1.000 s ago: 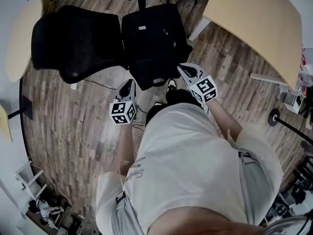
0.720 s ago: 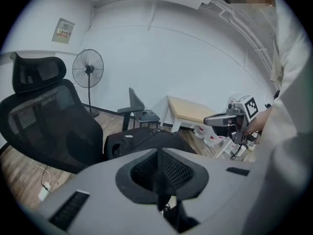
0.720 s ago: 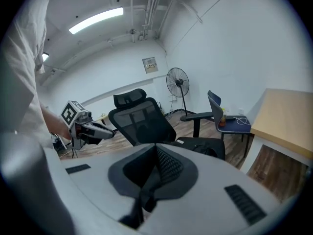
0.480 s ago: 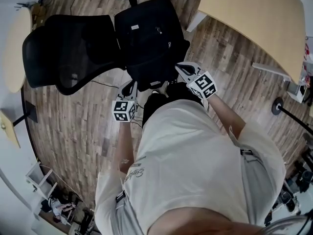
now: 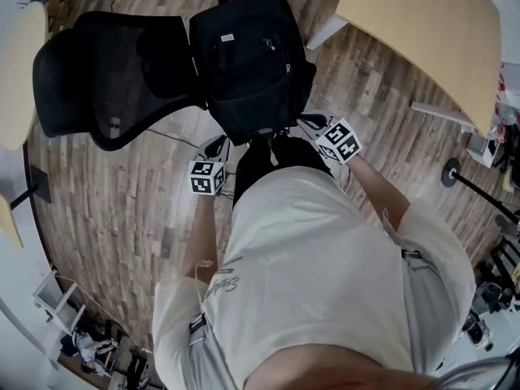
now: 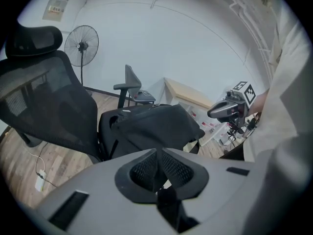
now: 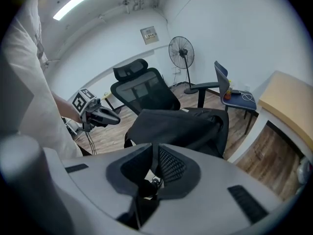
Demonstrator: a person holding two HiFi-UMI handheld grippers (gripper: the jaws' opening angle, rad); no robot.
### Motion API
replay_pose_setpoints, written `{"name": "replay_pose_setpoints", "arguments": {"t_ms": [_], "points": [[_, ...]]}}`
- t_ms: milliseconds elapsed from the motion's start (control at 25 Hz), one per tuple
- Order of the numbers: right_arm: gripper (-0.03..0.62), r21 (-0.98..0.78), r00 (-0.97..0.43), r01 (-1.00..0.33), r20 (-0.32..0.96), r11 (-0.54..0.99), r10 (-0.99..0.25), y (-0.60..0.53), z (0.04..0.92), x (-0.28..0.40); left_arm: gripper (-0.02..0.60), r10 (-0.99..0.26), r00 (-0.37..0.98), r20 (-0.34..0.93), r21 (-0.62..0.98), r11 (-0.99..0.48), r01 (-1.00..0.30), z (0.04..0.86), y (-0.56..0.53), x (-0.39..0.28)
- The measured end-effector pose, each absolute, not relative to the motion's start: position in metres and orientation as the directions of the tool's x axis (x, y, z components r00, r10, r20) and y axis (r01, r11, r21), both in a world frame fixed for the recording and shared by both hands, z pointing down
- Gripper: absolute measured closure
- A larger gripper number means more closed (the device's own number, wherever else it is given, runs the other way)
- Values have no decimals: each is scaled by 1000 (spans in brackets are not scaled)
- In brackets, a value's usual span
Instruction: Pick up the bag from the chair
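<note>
- One black soft-fabric bag (image 5: 252, 55) lay slumped on the seat of a black mesh-backed office chair (image 5: 106, 71), covering nearly the whole seat up to its edges.
- The bag showed zip lines across its upper face and a small white label (image 5: 228, 37) near its far end.
- The chair stood on the wood-plank floor (image 5: 106, 210), just beside the near corner of the pale wooden desk top (image 5: 422, 31).
- There were two grippers, both low at the bag's near edge.
- The left gripper (image 5: 218, 143) was beside the seat's near left corner, its jaws closed on nothing.
- The right gripper (image 5: 309, 121) was at the seat's near right corner, its jaws also pressed together and empty.
- Neither gripper touched the bag.
- Counted beyond these were one second chair with a blue seat (image 7: 234, 99) and one black standing fan (image 7: 181, 48), both behind the mesh chair near the white wall.
- One person in a pale shirt (image 5: 317, 275) held the grippers.
</note>
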State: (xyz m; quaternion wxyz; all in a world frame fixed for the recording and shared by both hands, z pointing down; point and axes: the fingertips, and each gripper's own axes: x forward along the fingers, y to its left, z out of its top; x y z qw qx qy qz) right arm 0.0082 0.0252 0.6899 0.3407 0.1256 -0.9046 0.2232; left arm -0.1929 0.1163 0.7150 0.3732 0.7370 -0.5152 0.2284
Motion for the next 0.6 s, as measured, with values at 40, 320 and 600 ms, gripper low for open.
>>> {"name": "replay_pose_setpoints", "arguments": {"t_ms": [40,320,600], "points": [[553,-319,-724,-384,686,866,-68,29,695,9,548,-577,384,721,331,-200,-922,721,119,-192],[495,-311,-653,-389,757,867,-22,41,725,17,423,-482,503,717,457,-219,-862,765,130,-180],[484,-276,-599,-342,801,898,18,46,749,19,423,-388,579,717,518,-260,-815,792,130,-164]]}}
